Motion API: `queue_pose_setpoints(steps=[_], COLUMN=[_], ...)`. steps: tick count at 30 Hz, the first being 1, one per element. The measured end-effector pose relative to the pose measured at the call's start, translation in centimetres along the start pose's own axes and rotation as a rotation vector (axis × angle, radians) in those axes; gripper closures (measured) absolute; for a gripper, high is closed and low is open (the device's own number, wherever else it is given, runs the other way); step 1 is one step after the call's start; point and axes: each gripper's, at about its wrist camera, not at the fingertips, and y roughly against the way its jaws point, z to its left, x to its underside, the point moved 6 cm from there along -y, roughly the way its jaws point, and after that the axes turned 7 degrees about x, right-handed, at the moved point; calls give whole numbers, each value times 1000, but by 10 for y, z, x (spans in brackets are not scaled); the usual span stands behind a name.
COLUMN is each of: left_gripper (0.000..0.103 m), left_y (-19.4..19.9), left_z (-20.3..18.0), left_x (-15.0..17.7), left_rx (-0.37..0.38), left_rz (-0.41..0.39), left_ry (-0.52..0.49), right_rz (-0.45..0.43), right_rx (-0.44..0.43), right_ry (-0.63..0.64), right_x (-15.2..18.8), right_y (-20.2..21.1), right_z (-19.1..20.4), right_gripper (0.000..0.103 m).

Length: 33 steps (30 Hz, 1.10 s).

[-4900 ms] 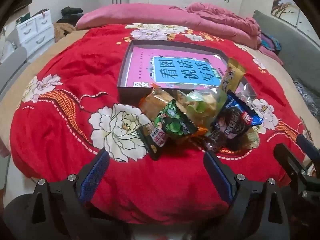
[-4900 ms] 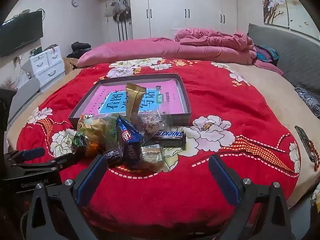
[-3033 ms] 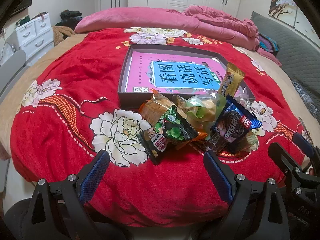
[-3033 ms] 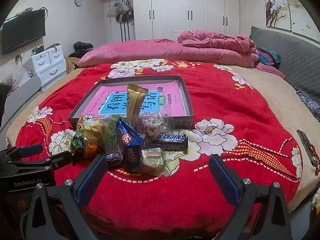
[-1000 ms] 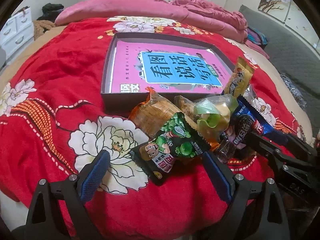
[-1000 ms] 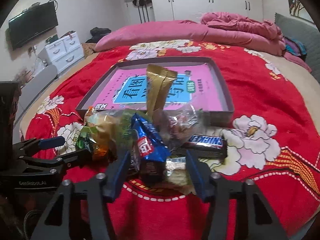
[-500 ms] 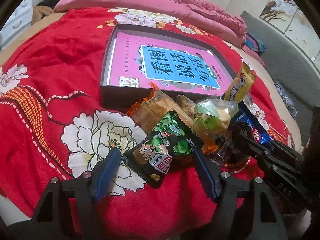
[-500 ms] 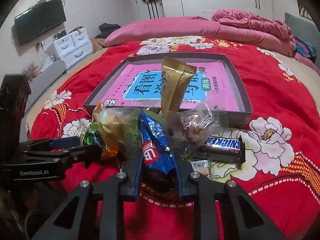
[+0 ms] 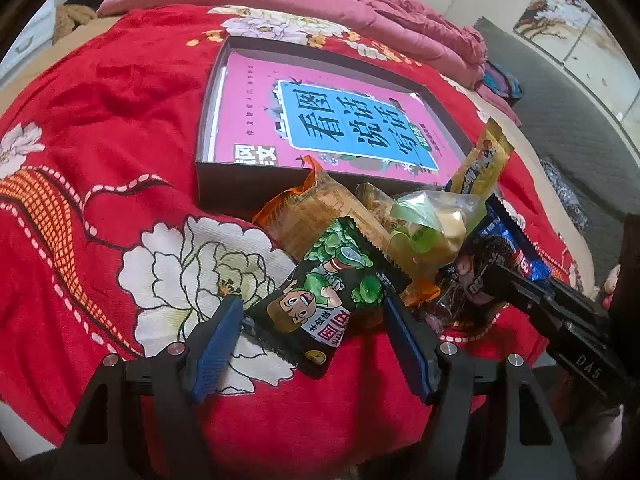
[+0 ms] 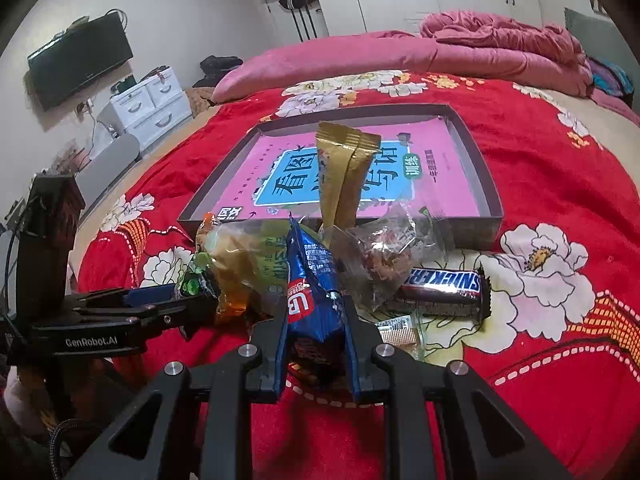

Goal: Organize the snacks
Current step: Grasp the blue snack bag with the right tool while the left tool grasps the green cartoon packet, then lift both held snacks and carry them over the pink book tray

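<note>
**Both grippers at the snack pile; the box not yet filled**

We show the blue cookie packet [image 10: 310, 280] pinched between the narrow-set pads of the right gripper [image 10: 314, 344], whose jaws have just been closing on it. The packet stands in the snack pile on the red floral bedspread [image 9: 100, 128], just outside the near wall of the dark shallow box [image 9: 206, 120]. Our left gripper [image 9: 312, 344] has its jaws at a middling width, having just been closing; the green-pea packet [image 9: 332, 296] lies between the pads, though we cannot tell whether they press on it. Around these lie an orange-wrapped cake [image 9: 320, 208], a clear bag of green sweets [image 9: 428, 220], a gold sachet [image 10: 344, 172] leaning upright, a clear bag of nuts [image 10: 384, 248] and a Snickers bar [image 10: 444, 284]. Only the pink book [image 9: 320, 120] lies in the box; we judge the sorting barely begun, every snack still to be moved.
</note>
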Motion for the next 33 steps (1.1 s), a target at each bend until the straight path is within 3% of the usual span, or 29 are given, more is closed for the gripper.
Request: queue_pose_setpoints(steps=[8,12,14,21,33], left_gripper=[36,46,56,58,58], left_y=[1,6,8,17,52], left_z=[3,7,8,12,13], left_x=[-3,-3,-3,-3,-13], left_rx=[9,28,39,57,73], left_rz=[0,-7,-7,-26,-129], left_ry=[6,24,31,43,64], right_rz=[-8,-14,-21,-46,-127], right_rx=[-6,-14,-23,-36,-46], right_ry=[2,-2,-8,-28,-70], right_x=[-1,-1,-2,-6,-17], right_y=[2,5,8,18,41], right_z=[2,2,1,-4,-14], right_gripper=[80,80,80,80,80])
